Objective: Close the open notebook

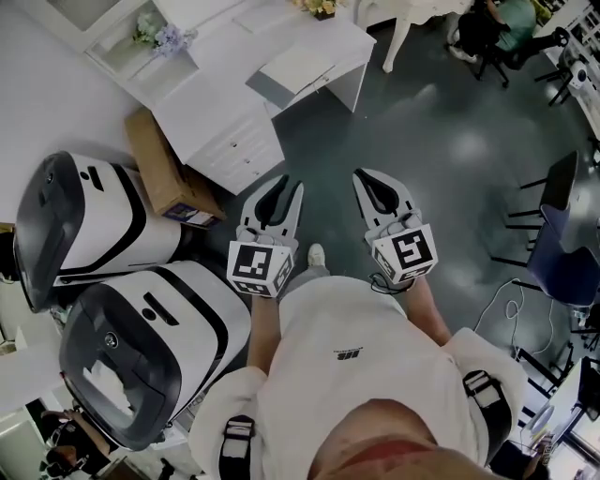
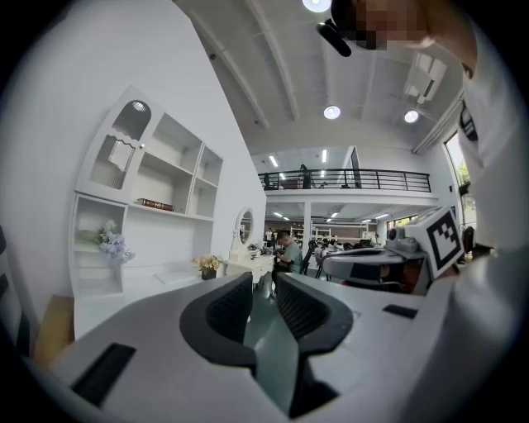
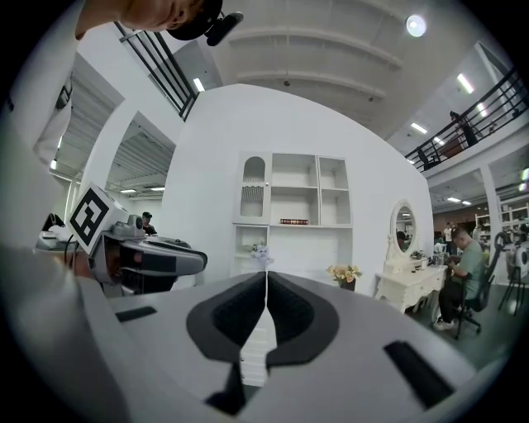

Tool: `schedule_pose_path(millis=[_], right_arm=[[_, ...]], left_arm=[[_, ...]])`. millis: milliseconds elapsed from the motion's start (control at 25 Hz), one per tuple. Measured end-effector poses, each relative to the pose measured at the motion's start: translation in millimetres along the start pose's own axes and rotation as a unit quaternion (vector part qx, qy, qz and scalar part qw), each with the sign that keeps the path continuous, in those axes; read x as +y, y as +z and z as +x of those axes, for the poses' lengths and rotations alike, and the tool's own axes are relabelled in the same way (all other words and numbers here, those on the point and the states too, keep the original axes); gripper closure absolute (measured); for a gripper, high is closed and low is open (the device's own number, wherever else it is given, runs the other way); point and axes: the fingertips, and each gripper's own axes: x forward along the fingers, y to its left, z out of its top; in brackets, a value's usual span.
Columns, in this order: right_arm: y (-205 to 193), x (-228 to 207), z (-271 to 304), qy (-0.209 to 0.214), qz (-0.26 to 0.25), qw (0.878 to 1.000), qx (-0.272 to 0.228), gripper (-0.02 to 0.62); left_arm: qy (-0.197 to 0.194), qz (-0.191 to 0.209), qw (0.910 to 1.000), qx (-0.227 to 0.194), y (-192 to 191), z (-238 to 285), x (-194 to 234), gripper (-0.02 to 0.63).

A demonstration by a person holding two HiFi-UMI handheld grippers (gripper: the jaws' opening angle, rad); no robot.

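A flat white sheet-like thing [image 1: 298, 66], perhaps the open notebook, lies on the white desk [image 1: 234, 103] at the top of the head view; I cannot tell for sure. In the left gripper view it shows as a pale slab [image 2: 178, 276] on the desk. Both grippers hang in front of the person's body over the dark floor, well short of the desk. My left gripper [image 1: 289, 187] [image 2: 264, 285] has its jaws a little apart and holds nothing. The jaws of my right gripper [image 1: 361, 176] [image 3: 266, 277] meet at the tips, empty.
A cardboard box [image 1: 164, 173] leans beside the desk's drawers. Two large white-and-black pods [image 1: 84, 220] [image 1: 150, 347] stand at the left. Flowers [image 1: 164, 37] sit on the shelf unit. Dark chairs [image 1: 553, 234] and cables are at the right; a seated person [image 1: 497, 28] is far off.
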Motion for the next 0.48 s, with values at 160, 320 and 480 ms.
schedule_pose_path(millis=[160, 320, 480], right_arm=[[1.4, -8.9, 28.0, -0.009, 0.000, 1.000, 0.006, 0.598], [1.0, -17.4, 51.9, -0.017, 0.001, 1.000, 0.009, 0.598], [-3.0, -24.2, 69.1, -0.024, 0.002, 1.000, 0.008, 0.598]], left_arm=[[-0.008, -0.001, 1.0000, 0.001, 3.4, 20.5, 23.3, 0.606], [-0.016, 0.001, 0.9999, 0.002, 6.3, 38.7, 43.2, 0.606], [-0.022, 0.000, 0.9998, 0.002, 6.4, 53.8, 59.0, 0.606]])
